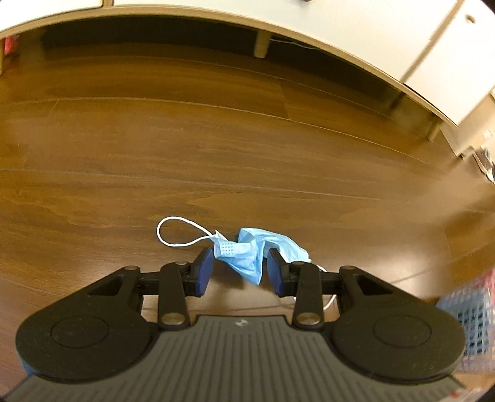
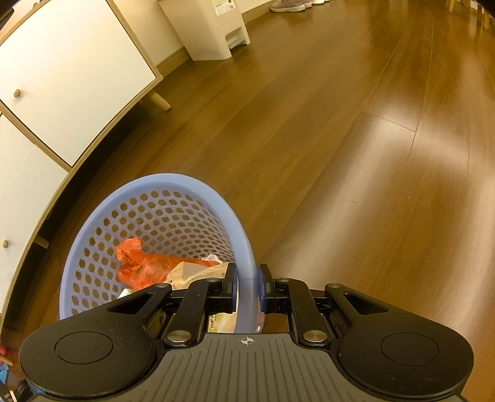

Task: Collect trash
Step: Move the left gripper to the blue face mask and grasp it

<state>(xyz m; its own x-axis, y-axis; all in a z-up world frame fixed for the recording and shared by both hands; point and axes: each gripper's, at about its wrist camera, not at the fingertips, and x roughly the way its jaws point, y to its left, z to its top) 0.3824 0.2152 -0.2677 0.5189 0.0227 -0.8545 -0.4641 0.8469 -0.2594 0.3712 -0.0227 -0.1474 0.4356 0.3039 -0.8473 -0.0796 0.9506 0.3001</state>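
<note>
A crumpled blue face mask (image 1: 247, 253) lies on the wooden floor (image 1: 216, 148), its white ear loop (image 1: 176, 232) curling out to the left. The left gripper (image 1: 239, 272) is low over it with its blue-padded fingers (image 1: 204, 272) spread wide, one on each side of the mask; whether the pads touch the fabric is hard to judge from this angle. A second bit of white loop shows by the right finger. Beyond the mask, a white cabinet (image 1: 340, 27) on short legs runs along the far side of the floor.

The right gripper (image 2: 247, 287) is pinched onto the rim of a blue plastic basket (image 2: 161, 198) with honeycomb holes, one finger inside the wall and one outside. In the basket sit an orange plastic bag (image 2: 139, 263) and some crumpled tan paper (image 2: 198, 272). The basket is beside the white cabinet (image 2: 71, 74), and farther off a white pedal bin (image 2: 207, 27) stands on the floor against the wall.
</note>
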